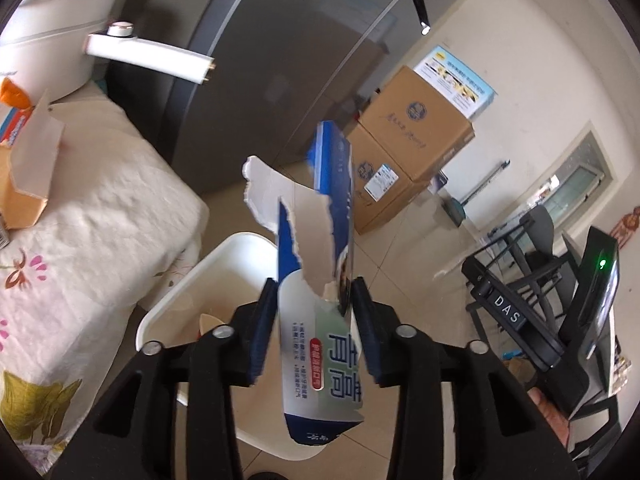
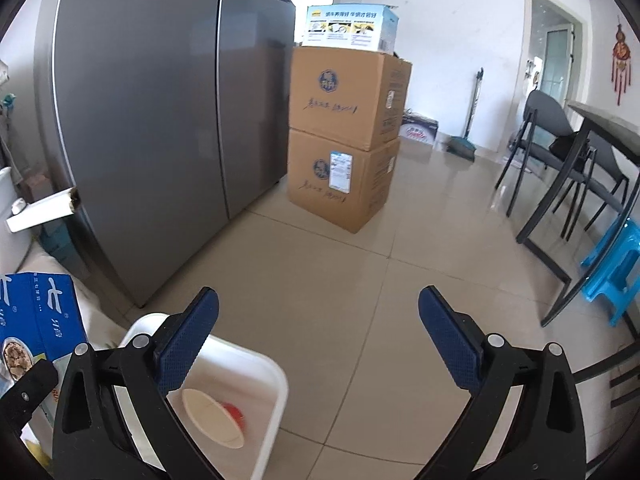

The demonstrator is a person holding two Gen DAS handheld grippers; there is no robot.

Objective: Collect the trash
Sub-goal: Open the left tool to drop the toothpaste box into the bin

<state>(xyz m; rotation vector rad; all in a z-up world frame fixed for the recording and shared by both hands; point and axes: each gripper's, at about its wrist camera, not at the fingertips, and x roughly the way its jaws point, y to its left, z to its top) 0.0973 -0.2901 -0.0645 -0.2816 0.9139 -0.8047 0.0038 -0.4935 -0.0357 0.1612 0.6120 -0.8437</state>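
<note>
My left gripper [image 1: 314,300] is shut on a torn blue and white cardboard box [image 1: 316,248] and holds it above a white trash bin [image 1: 192,280] on the floor. The same box shows at the left edge of the right wrist view [image 2: 40,332]. My right gripper [image 2: 318,320] is open and empty, above the floor just right of the bin [image 2: 276,384]. In the bin lie a paper cup [image 2: 212,416] and something red [image 2: 234,412]. The right gripper's body shows in the left wrist view [image 1: 560,320].
A table with a floral cloth [image 1: 80,220] holds an open brown carton [image 1: 28,184], a white pot [image 1: 56,28] and more packaging. A grey fridge [image 2: 160,120], stacked cardboard boxes [image 2: 344,132], dark chairs with a table [image 2: 568,152] and a blue stool [image 2: 616,268] stand around the tiled floor.
</note>
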